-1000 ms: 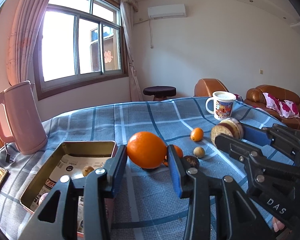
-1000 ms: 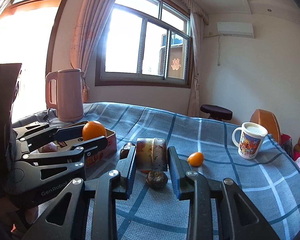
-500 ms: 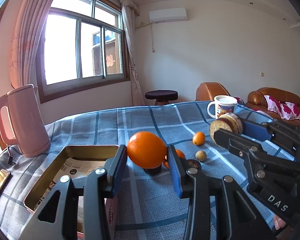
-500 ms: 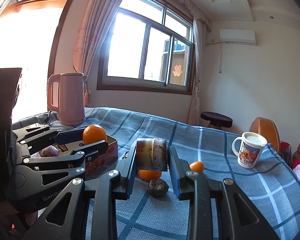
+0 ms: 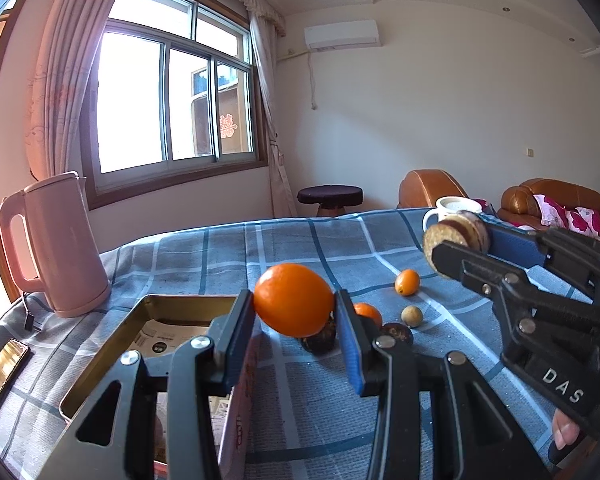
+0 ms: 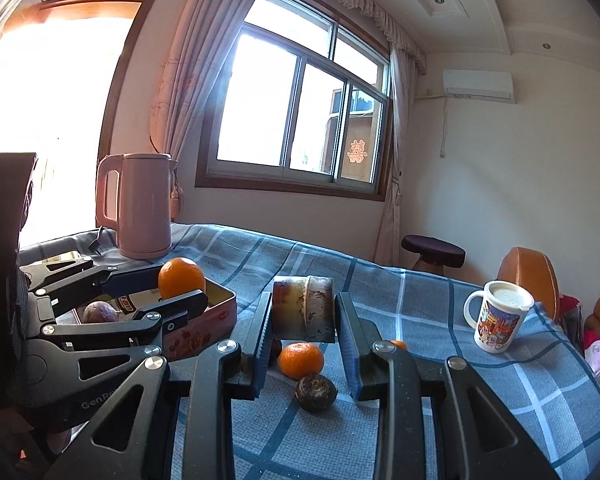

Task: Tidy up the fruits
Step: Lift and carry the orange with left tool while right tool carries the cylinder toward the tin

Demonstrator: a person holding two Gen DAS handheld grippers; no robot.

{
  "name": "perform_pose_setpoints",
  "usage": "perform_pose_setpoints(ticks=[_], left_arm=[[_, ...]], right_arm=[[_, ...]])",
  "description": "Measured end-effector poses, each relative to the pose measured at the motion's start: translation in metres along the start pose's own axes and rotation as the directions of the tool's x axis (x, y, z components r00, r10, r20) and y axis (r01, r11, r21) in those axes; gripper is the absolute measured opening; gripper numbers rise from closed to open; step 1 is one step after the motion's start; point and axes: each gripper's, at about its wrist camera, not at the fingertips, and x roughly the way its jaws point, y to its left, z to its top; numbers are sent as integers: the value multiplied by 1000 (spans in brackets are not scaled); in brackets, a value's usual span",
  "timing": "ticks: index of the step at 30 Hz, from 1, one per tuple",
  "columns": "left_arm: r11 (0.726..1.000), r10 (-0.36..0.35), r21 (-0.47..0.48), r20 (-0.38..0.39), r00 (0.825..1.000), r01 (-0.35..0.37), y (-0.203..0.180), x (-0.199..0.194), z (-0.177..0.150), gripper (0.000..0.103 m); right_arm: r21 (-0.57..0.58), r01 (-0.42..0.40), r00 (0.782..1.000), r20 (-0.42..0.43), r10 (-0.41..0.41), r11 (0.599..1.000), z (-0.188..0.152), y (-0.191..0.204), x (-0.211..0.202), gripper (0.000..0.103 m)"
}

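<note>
My left gripper point(image 5: 294, 306) is shut on a large orange point(image 5: 294, 299), held above the right edge of the open metal tin point(image 5: 100, 364). My right gripper point(image 6: 302, 314) is shut on a short brown piece of sugarcane point(image 6: 304, 307), held above the table; it also shows in the left wrist view point(image 5: 456, 236). On the blue checked cloth lie a small mandarin point(image 6: 301, 359), a dark round fruit point(image 6: 315, 391), a kumquat point(image 5: 407, 282) and a pale round fruit point(image 5: 412, 316). A purple fruit point(image 6: 100, 312) lies in the tin.
A pink kettle point(image 5: 56, 244) stands at the back left with its cord. A phone point(image 5: 2, 376) lies at the left edge. A printed mug point(image 6: 498, 318) stands at the right. Brown sofas point(image 5: 556, 204) and a stool point(image 5: 330, 196) are beyond the table.
Both grippers have risen and tilted upward with their fruit; the table sits lower in both views. The grips are unchanged.
</note>
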Motion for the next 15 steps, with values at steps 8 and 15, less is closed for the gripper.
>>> perform_pose_setpoints(ticks=[8, 15], left_arm=[[1000, 17, -1, 4, 1000, -17, 5, -1, 2, 42], [999, 38, -3, -6, 999, -38, 10, 1, 2, 42]], right_arm=[[-5, -9, 1000, 14, 9, 1000, 5, 2, 2, 32], [-7, -31, 999, 13, 31, 999, 10, 6, 7, 32]])
